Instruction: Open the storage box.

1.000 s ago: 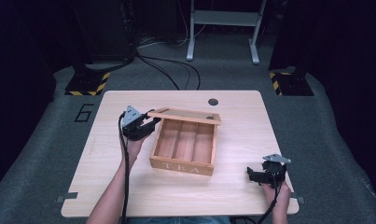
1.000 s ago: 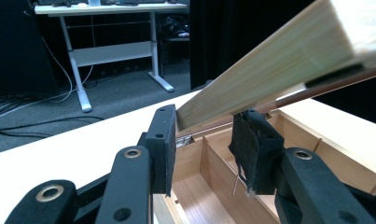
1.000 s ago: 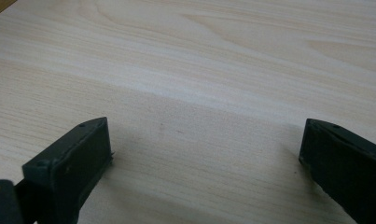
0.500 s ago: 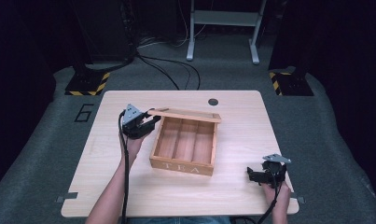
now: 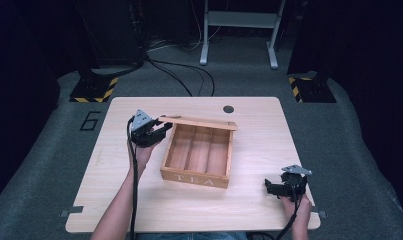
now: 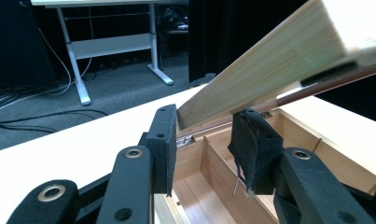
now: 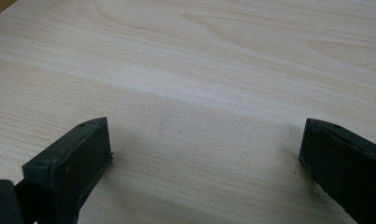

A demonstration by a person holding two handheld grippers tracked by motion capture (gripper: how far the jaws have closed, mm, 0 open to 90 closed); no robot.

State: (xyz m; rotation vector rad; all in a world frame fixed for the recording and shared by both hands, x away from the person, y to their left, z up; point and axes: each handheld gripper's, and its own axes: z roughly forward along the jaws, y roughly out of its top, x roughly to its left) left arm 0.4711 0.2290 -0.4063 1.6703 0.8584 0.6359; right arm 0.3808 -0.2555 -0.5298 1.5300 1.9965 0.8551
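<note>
**Left hand-held gripper holds the lid of the tea box raised**

In the high view I see the wooden tea box (image 5: 198,155) near the middle of the tabletop (image 5: 259,125), with the word TEA on its near wall and three compartments inside. Its lid (image 5: 199,121) is raised along the far edge of the box. My left hand-held gripper (image 5: 161,131) is at the far left corner of the box and is closed on the end of the lid. My right hand-held gripper (image 5: 274,187) is well apart from the box, to the right of it and nearer to me, low over the bare wood.

In the left gripper view, the lid (image 6: 279,60) passes tilted between the two black jaws of the left hand-held gripper (image 6: 204,140), and both pads press on its lower end. Behind the jaws I see the open box (image 6: 209,182) with its wooden dividers.

In the right gripper view, the right hand-held gripper (image 7: 204,154) has its jaws standing wide apart, with nothing between them. Under them is the pale tabletop (image 7: 199,70).
</note>
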